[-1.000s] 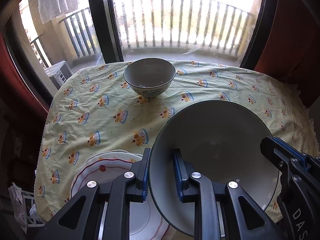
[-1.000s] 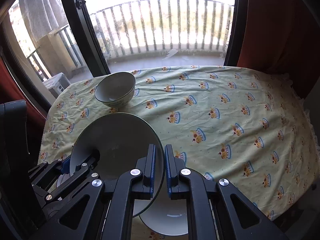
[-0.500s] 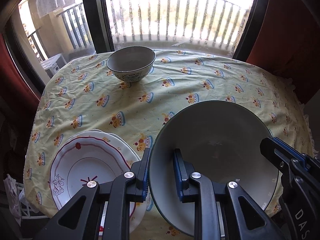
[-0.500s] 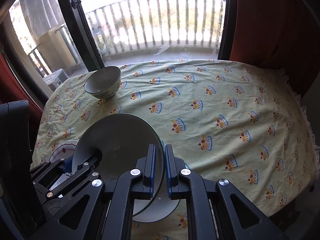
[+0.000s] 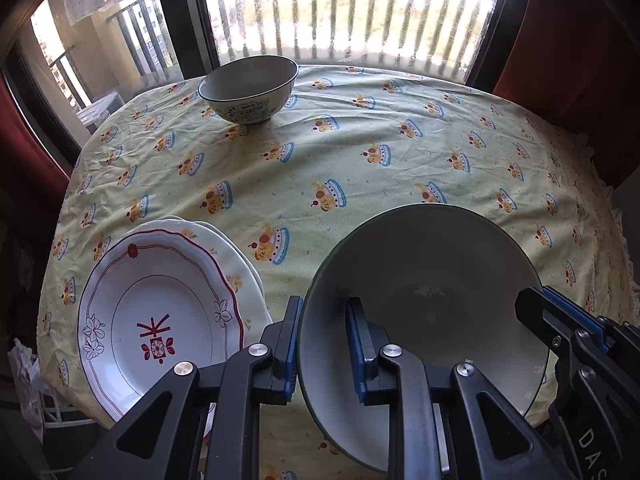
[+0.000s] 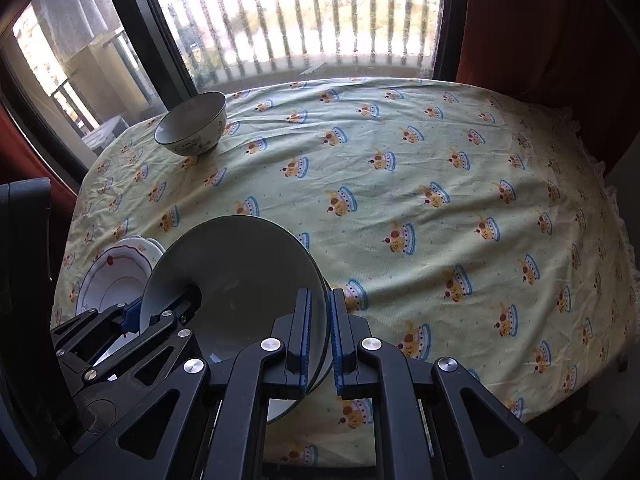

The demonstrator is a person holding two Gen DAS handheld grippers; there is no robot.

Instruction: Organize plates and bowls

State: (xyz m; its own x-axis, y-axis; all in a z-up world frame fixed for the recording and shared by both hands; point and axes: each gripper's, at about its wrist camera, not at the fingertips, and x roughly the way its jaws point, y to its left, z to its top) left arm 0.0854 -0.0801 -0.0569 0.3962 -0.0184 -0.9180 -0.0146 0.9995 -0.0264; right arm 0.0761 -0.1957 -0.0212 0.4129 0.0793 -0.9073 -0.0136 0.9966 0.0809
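A large grey bowl (image 5: 420, 280) with a dark green rim hangs tilted over the near part of the table, beside the plates. My left gripper (image 5: 324, 304) is shut on its left rim, one finger inside the bowl and one outside. My right gripper (image 5: 540, 308) is shut on the opposite rim. The right wrist view shows the same bowl (image 6: 240, 264), with the right gripper (image 6: 320, 296) pinching the rim and the left gripper (image 6: 160, 304) across it. A stack of white plates (image 5: 160, 312) with red trim lies to the left. A small patterned bowl (image 5: 248, 88) stands at the far left.
A yellow tablecloth (image 5: 360, 168) with a cake print covers the round table. Behind it are a window and balcony railing (image 5: 340, 12), with red curtains at both sides. The right half of the cloth (image 6: 460, 200) carries no dishes.
Both grippers have carried the large bowl back toward the table's near edge and slightly lower. The plate stack has come fully into the left wrist view and the small bowl looks farther off.
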